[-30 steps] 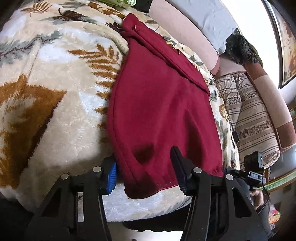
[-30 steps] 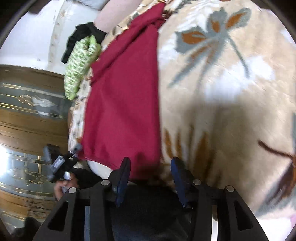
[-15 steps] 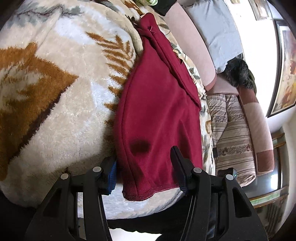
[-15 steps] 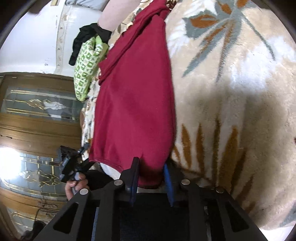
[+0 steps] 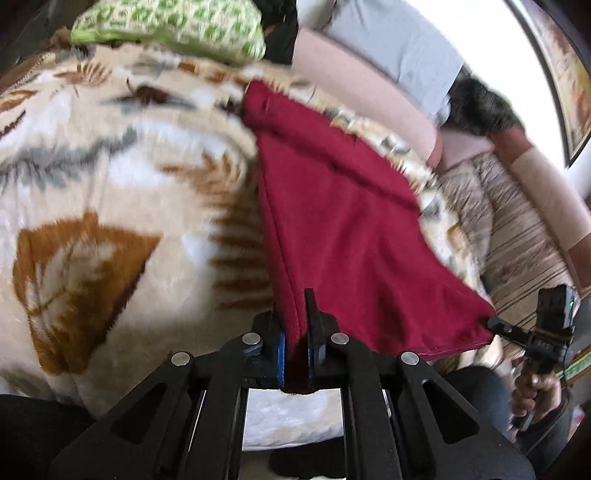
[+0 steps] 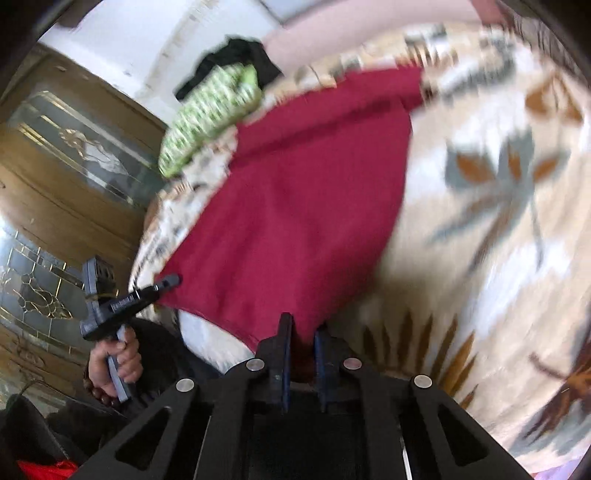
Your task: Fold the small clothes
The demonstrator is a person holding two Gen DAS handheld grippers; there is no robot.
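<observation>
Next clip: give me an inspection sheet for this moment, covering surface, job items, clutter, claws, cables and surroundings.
Surface: leaf-patterned plush blanket over a bed.
Job's things: dark red garment spread on the blanket, near hem lifted at both corners.
Clutter: green patterned cloth and a black item at the far end.
Claws: left claw shut on one hem corner; right claw shut on the other.
Cables: nothing seen.
Surroundings: striped sofa; wooden door with leaded glass.

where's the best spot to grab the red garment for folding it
Take the red garment by the two corners of its near hem, coming from the blanket's edge. That hem overhangs, so fingers slip around it; left gripper and right gripper already pinch there.
</observation>
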